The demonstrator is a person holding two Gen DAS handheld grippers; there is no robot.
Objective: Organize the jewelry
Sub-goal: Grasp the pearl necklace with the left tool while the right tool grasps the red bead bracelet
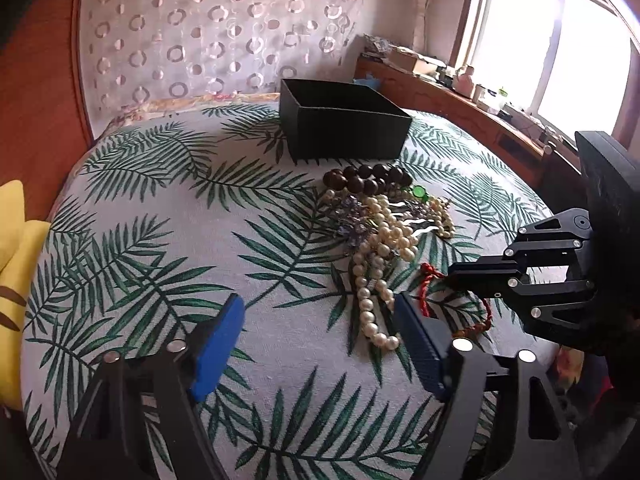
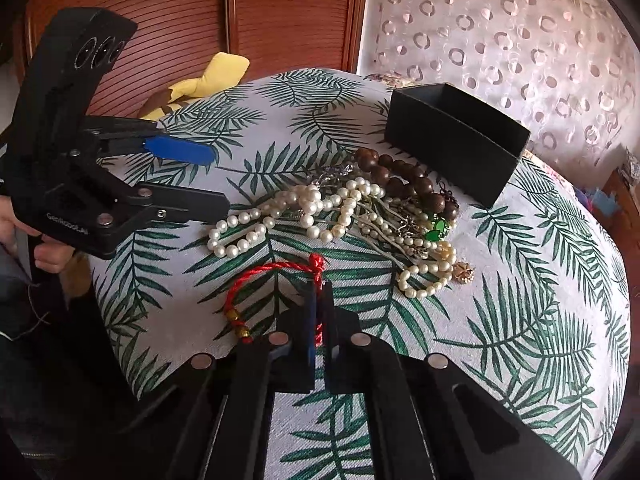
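Note:
A tangle of jewelry lies on the leaf-print cloth: pearl strands (image 1: 380,264) (image 2: 312,208), a brown wooden bead bracelet (image 1: 366,178) (image 2: 404,180), a green stone (image 2: 440,226) and a gold charm (image 2: 464,274). A red cord bracelet (image 2: 272,270) with gold beads lies nearest. My right gripper (image 2: 319,294) (image 1: 454,272) is shut on its cord beside the knot. My left gripper (image 1: 318,300) (image 2: 219,179) stands open just above the cloth, its pads gripping nothing. The end of a pearl strand lies close by its right finger (image 1: 416,340). An open black box (image 1: 344,128) (image 2: 452,140) stands behind the pile.
The cloth covers a rounded surface (image 1: 160,240) that drops off at its edges. A yellow cushion (image 1: 16,260) (image 2: 208,80) lies at the left, against a wooden wardrobe (image 2: 200,12). A person's hand (image 2: 36,240) holds the left gripper's handle. A cluttered shelf (image 1: 460,84) runs under the window.

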